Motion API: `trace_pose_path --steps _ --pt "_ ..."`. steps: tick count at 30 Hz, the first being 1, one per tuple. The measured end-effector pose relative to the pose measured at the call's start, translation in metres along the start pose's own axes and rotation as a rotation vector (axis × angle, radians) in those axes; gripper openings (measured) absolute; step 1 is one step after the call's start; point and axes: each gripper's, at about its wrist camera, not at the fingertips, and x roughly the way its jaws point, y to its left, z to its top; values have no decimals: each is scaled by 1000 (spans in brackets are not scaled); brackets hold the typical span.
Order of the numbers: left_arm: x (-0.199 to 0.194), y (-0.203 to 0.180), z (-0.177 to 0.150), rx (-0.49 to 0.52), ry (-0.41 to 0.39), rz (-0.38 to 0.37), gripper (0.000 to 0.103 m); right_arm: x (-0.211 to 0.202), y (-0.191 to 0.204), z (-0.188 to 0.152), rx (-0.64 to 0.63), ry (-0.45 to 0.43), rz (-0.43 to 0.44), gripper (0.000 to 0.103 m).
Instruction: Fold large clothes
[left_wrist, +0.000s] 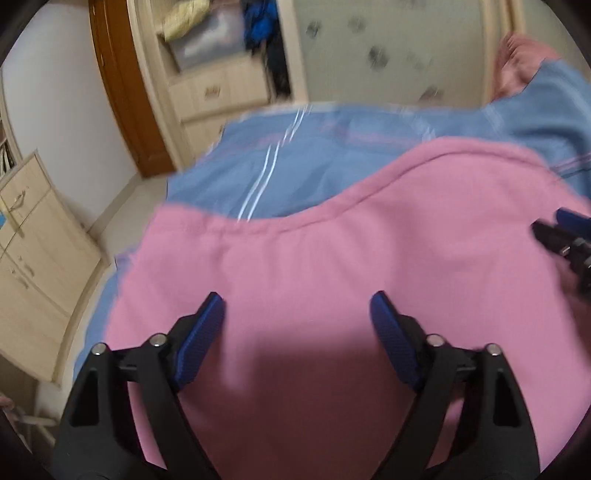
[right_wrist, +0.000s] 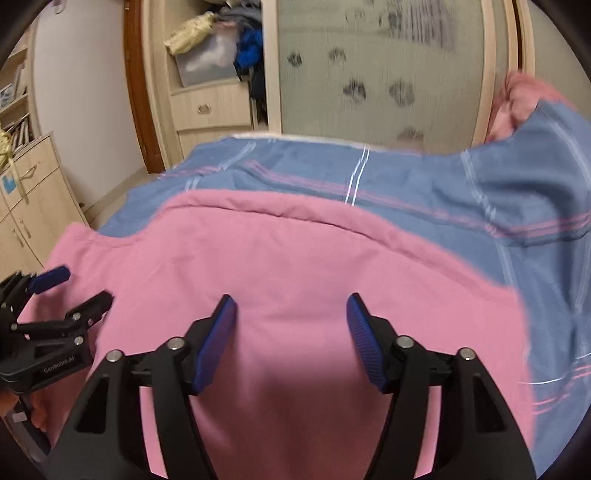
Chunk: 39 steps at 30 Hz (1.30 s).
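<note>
A pink garment (right_wrist: 295, 266) lies spread flat on a bed covered by a blue striped sheet (right_wrist: 424, 184), its long axis running left to right across both views, with a seamed edge along the far side. The left gripper (left_wrist: 297, 325) and right gripper (right_wrist: 291, 325) hang just above it, side by side. Both pairs of fingers are spread wide and hold nothing.

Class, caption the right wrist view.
Open right gripper above pink garment spread on blue striped bedsheet.
</note>
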Motion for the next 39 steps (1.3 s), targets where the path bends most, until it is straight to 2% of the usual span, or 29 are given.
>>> trace_pose_path --steps 2,6,10,12,13,14,16,17,19,20,22,23,24,25,27,29,30,32,33,34,35,37,38,39 --pt "9 5 -3 -36 -8 -6 87 14 15 -7 -37 26 -35 74" --pt "28 -8 -2 -7 -8 69 87 30 26 -10 -74 42 -110 79" --pt "35 -1 3 -37 17 25 87 34 22 -16 -59 29 -114 81" --pt "37 -3 1 -16 17 49 87 32 24 -20 -74 26 -132 82" --pt "35 -3 4 -1 20 54 87 27 25 -18 -94 43 -140 83" --pt "27 -1 7 6 23 39 82 21 24 -17 -108 57 -138 84" --pt "-8 10 4 -40 -22 -22 75 -17 16 -15 -119 33 -121 84" --pt "-23 17 0 -69 -62 -54 79 -38 8 -21 -103 -5 -114 84" --pt "-54 33 -18 -121 -117 -98 93 -78 -20 -40 -28 -71 -146 93" --pt "-57 37 -26 -121 -111 -105 93 -90 -38 -56 12 -69 -172 95" --pt "-49 44 -43 -93 -59 -79 93 -81 -73 -94 60 43 -243 95" --pt "-36 42 -54 -45 -22 -48 94 -69 -85 -110 71 97 -243 96" --pt "-30 40 -61 -13 -10 -53 94 -62 -97 -126 113 112 -165 96" --pt "-29 38 -64 8 2 -50 94 -64 -103 -131 145 112 -137 96" --pt "-49 39 -64 6 -5 -15 89 -95 -97 -132 142 69 -172 91" --pt "-83 43 -72 -13 -68 -65 87 -132 -84 -141 107 -11 -154 91" --pt "-92 44 -79 -8 -87 -81 88 -141 -80 -148 83 -16 -143 91" --pt "-73 45 -94 24 12 -27 90 -130 -76 -170 14 75 -199 91" --pt "-58 49 -101 14 65 -47 90 -125 -77 -179 -5 89 -193 91" --pt "-54 54 -105 -22 79 -79 89 -126 -79 -185 -5 89 -184 91" --pt "-61 62 -109 -64 69 -89 87 -140 -77 -185 1 71 -191 91" --pt "-84 67 -114 -64 9 -89 86 -170 -74 -190 17 12 -160 90" --pt "-89 68 -118 -46 -4 -60 88 -173 -74 -195 21 11 -155 90" --pt "-81 70 -120 -44 30 -19 88 -166 -78 -199 26 57 -192 90"
